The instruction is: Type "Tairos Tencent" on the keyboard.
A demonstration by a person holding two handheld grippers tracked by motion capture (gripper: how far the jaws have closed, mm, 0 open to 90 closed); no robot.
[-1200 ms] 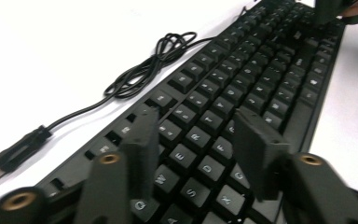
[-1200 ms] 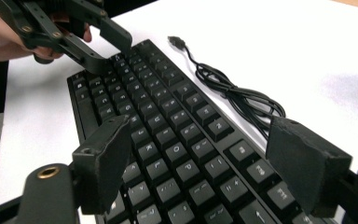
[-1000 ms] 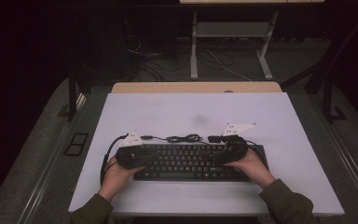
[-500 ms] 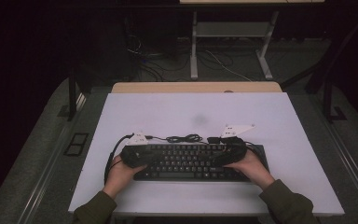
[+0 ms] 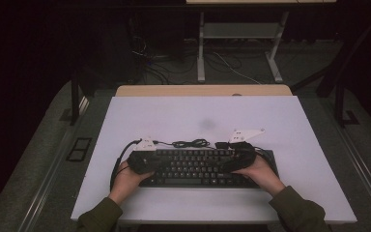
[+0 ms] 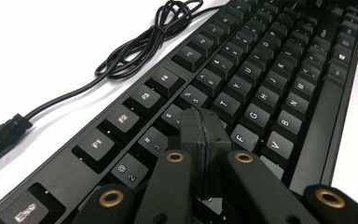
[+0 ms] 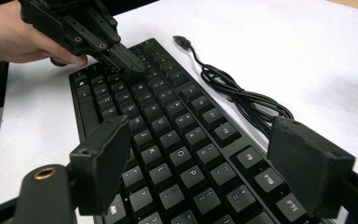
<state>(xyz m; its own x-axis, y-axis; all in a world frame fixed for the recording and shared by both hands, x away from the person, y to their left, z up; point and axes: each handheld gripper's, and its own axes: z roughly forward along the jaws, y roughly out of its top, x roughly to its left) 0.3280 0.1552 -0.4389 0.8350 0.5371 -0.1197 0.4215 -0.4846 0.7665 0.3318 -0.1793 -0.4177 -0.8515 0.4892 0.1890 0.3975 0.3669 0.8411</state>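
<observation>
Keyboard (image 5: 200,167): black, rigid, light; near table (image 5: 290,121) front edge. Lift by both short ends. Left gripper (image 6: 200,122) pinched closed over keys; right gripper (image 7: 214,163) jaws wide, empty.

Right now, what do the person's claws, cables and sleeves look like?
Both claws are black, with brass-coloured rivets at the linkage joints. The left claw has narrow jaws ending in flat dark pads. The right claw has broad, blocky, matte pads. Each carries a pale three-cornered plate on top, and a black cable trails from the left one. The sleeves are dark olive green.
</observation>
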